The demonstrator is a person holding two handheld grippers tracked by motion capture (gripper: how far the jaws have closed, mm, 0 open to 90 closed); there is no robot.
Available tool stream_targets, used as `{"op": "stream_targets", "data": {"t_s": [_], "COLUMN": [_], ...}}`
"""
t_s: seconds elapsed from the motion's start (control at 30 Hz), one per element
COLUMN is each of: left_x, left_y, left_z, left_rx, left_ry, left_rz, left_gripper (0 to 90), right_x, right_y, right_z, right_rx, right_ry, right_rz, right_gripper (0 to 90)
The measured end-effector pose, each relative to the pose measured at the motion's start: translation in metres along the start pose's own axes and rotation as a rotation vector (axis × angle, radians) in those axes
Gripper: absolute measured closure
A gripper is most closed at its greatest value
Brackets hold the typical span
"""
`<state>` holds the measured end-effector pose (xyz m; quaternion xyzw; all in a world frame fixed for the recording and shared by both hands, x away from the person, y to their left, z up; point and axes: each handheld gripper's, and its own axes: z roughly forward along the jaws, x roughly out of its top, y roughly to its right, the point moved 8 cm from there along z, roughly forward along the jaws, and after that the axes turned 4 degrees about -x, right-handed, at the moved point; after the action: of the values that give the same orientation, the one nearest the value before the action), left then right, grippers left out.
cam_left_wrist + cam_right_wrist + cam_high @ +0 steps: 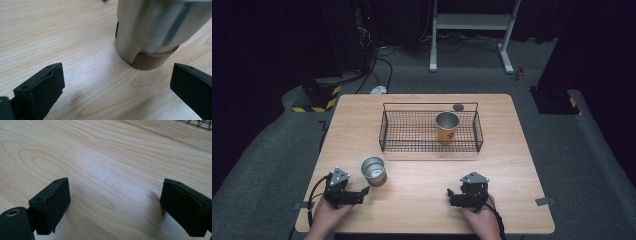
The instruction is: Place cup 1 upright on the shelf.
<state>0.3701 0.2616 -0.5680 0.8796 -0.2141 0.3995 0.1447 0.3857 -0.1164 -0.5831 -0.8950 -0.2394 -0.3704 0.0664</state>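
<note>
At the bottom of the frame we see the left gripper (pixel 346 192) and the right gripper (pixel 466 194), both with jaws apart and empty. Just above the left one stands a metal cup (pixel 373 171); it looks light, stiff and slippery, so we would grip its side wall. Farther up, a yellow cup (pixel 447 127) stands in the wire basket (pixel 383 131).

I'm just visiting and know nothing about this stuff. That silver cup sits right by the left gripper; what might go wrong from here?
1. The left gripper is open with the silver cup just ahead and off to one side of its jaws; a careless push could probably knock the cup over.
2. The wire basket already holds an orange cup; a second cup lowered in could bump it.
</note>
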Motion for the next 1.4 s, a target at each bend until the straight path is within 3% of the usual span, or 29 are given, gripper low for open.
{"op": "stream_targets", "data": {"t_s": [0.07,0.23,0.57,0.77,0.93,1.23,1.4], "left_x": [0.002,0.004,0.010,0.021,0.024,0.035,0.045], "left_y": [0.000,0.006,0.020,0.024,0.028,0.031,0.030], "left_z": [-0.001,-0.001,-0.005,-0.010,-0.008,0.006,0.008], "left_rx": [-0.012,-0.015,-0.043,-0.075,-0.113,-0.077,-0.066], "left_ry": [0.015,0.033,0.070,0.104,0.089,0.110,0.156], "left_rz": [-0.005,0.053,0.083,0.082,0.059,0.038,0.039], "left_gripper": [0.0,0.0,0.0,0.4,0.4,0.5,0.5], "right_x": [0.000,0.000,0.000,0.000,0.000,0.000,0.001], "right_y": [0.000,0.000,0.000,0.000,0.000,0.000,-0.001], "right_z": [0.000,0.000,0.000,0.000,0.000,0.000,0.001], "right_rx": [0.000,0.000,0.000,0.001,0.001,0.009,0.015], "right_ry": [0.000,0.000,0.000,0.001,0.001,0.001,0.002], "right_rz": [0.000,0.000,0.000,-0.004,-0.004,-0.012,-0.020], "right_gripper": [9.3,9.3,9.2,9.1,9.1,9.2,9.2]}}
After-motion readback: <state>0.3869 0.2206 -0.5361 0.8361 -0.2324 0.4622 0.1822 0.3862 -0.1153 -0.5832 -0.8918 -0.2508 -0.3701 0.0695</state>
